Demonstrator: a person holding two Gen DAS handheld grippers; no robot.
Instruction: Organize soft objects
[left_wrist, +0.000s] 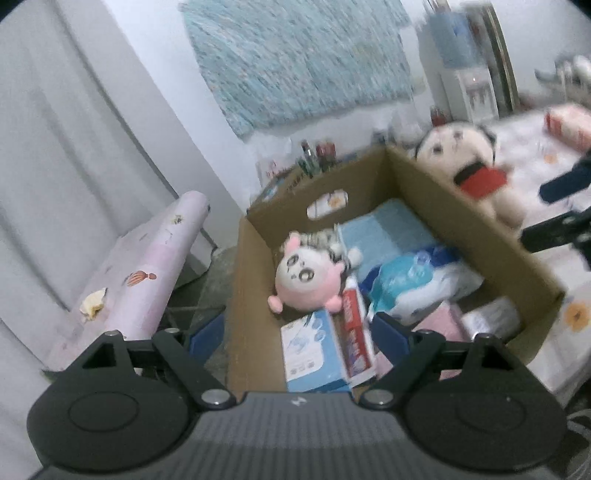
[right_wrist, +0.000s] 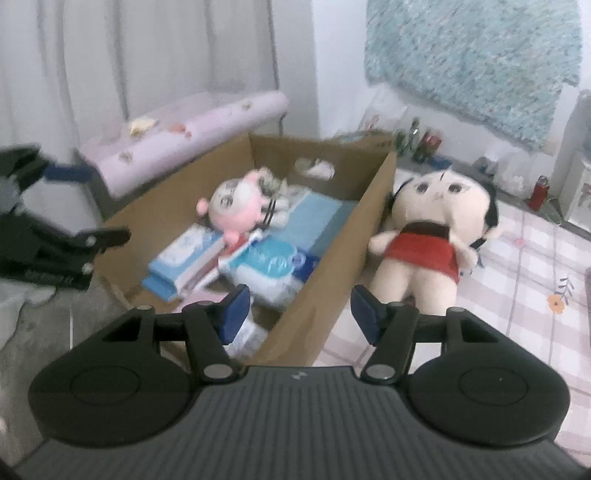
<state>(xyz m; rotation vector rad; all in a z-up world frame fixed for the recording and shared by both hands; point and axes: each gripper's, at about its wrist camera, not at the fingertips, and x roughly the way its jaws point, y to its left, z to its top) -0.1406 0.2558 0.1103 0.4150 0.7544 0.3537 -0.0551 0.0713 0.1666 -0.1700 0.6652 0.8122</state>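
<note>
Both the left gripper (left_wrist: 297, 332) and right gripper (right_wrist: 300, 314) gape empty above the cardboard box (right_wrist: 332, 258). Beside the box lies the red-dressed doll (right_wrist: 428, 236); grasping it likely comes next.

White wall (right_wrist: 332, 55) at 12 o'clock, mottled teal fabric hanging (right_wrist: 472, 62) pinned across it. Pale grey curtain folds (right_wrist: 110, 55) at 10 o'clock. Long pink padded bench with small prints (right_wrist: 192, 125) beneath curtain. Pink-and-white checked floor covering (right_wrist: 524, 258) at 3 o'clock. Soft, dim, even light.
</note>
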